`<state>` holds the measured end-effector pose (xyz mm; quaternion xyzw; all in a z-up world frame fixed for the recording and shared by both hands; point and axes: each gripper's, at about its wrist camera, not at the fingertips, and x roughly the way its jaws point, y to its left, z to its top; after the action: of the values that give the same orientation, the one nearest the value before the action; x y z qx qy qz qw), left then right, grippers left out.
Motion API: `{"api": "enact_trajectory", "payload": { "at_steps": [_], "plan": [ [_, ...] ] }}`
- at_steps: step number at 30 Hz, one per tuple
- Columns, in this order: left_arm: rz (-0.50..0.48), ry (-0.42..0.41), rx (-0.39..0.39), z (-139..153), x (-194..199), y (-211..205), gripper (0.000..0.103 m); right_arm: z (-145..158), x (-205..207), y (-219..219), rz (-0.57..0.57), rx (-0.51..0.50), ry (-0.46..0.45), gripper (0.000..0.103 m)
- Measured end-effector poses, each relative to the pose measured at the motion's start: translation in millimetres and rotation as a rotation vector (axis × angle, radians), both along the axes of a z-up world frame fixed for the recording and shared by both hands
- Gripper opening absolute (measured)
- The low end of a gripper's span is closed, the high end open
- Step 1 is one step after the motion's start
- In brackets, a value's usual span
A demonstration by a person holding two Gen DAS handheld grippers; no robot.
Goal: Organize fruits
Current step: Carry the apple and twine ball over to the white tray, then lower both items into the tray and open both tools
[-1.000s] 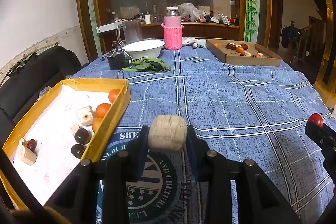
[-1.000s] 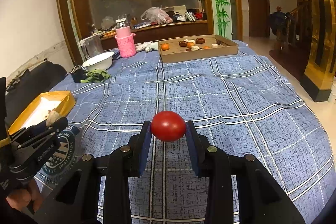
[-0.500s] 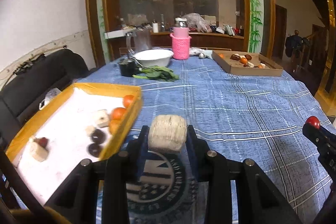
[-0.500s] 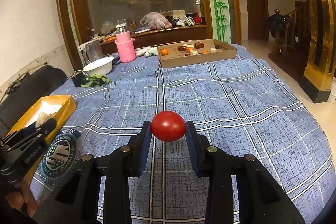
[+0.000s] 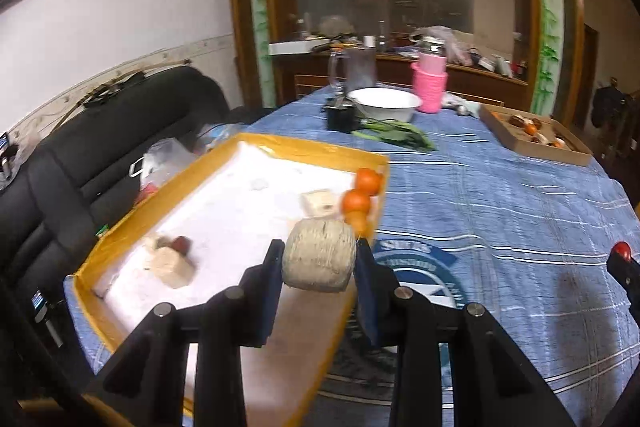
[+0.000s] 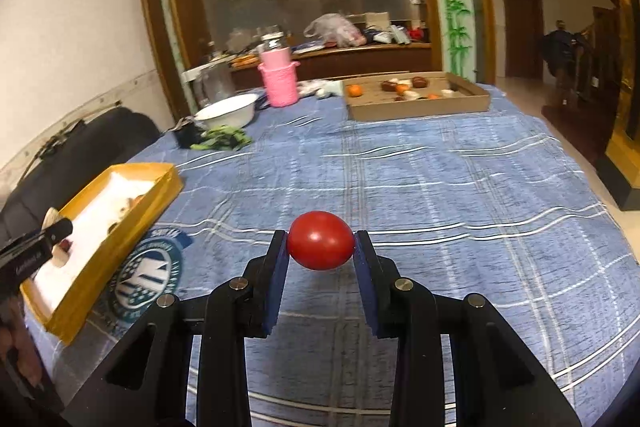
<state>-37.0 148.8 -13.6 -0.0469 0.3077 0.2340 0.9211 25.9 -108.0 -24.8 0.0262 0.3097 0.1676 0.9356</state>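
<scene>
The left gripper (image 5: 319, 261) clamps a pale twine-wrapped piece (image 5: 319, 254) above the yellow tray (image 5: 224, 157) near its right edge, likely positioned for dropping in beside the oranges (image 5: 356, 202). The right gripper (image 6: 321, 247) pinches a red tomato (image 6: 321, 245) over the table's (image 6: 460, 187) middle, probably waiting. The cloth's round emblem (image 6: 146, 275) lettering is unreadable

Both wrist cams look forward along their own fingers, low over the blue checked tablecloth (image 6: 440, 187): left one sits close over the yellow tray (image 5: 320, 149) at its 11 o'clock, right one sees that tray (image 6: 132, 223) further off at 9, both sharing the cardboard box (image 6: 420, 109) far across.
</scene>
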Motion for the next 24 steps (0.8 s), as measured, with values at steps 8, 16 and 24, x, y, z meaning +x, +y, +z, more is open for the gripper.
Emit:
{"api": "enact_trajectory", "payload": {
  "at_steps": [8,16,24],
  "plan": [
    [0.078,0.031,-0.023,-1.5,-7.8,41.6,0.037,14.0,-8.0,59.1,0.152,-0.016,-0.011,0.032],
    [0.129,0.066,-0.037,-5.0,-8.3,79.1,0.037,28.8,-14.8,125.5,0.3,-0.022,-0.019,0.032],
    [0.156,0.072,-0.05,0.1,0.9,118.2,0.037,27.7,-10.5,176.1,0.401,-0.035,0.006,0.031]
  ]
}}
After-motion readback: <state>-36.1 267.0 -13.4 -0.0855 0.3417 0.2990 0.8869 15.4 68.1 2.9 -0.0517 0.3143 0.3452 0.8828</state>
